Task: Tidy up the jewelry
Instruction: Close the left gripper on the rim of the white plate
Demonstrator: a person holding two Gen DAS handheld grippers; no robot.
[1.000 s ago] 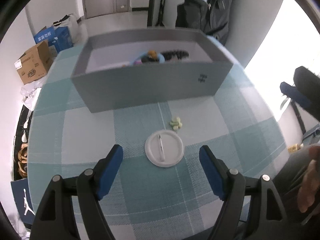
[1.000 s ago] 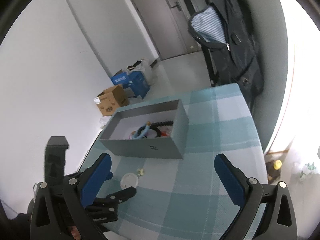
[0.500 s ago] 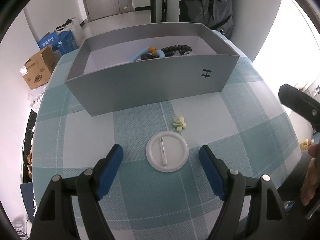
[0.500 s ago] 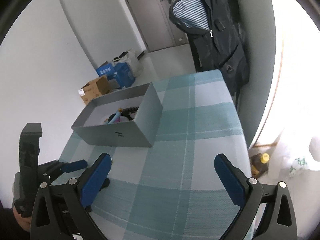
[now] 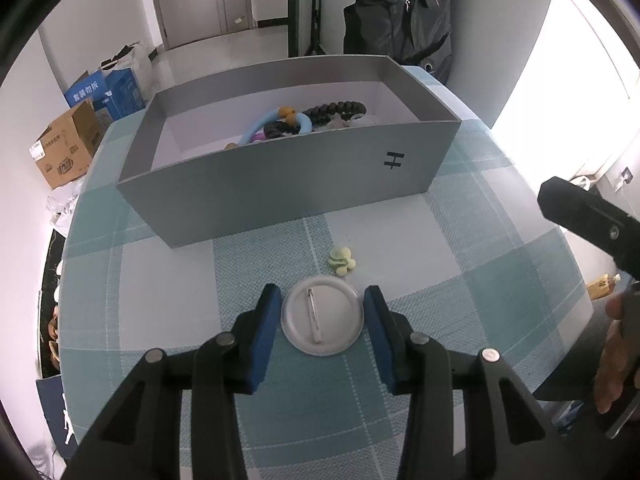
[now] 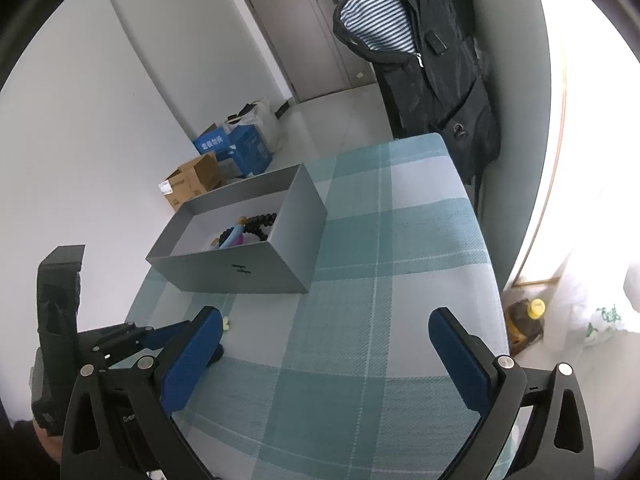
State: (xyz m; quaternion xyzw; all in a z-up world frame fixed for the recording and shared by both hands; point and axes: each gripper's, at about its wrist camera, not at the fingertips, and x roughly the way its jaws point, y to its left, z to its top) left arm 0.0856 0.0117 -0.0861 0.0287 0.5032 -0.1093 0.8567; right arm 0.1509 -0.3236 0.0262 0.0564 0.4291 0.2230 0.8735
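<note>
1. Badge point(image 5: 322, 320) lies pin-side up on the checked tablecloth point(image 5: 460, 272), near the table's front edge, and that upturned back leaves only its round rim for a tool to catch.
2. The left gripper point(image 5: 322, 322) brackets it, one blue pad on each side; its jaws have just been closing in, and the pads stand right at the rim, though a sliver of cloth seems to show on either side, so I judge it not yet pinched.
3. A small green flower charm point(image 5: 341, 260) sits just beyond the badge, apart from it and out of the pads' way.
4. The grey box point(image 5: 280, 188) stands farther back, already holding a black bead string point(image 5: 336, 110) and a blue ring point(image 5: 262, 124); it looks like the place where loose pieces are meant to go.
5. The right gripper point(image 6: 326, 354) hangs wide open over bare cloth to the right, holding nothing, probably kept clear so the left can work.
</note>
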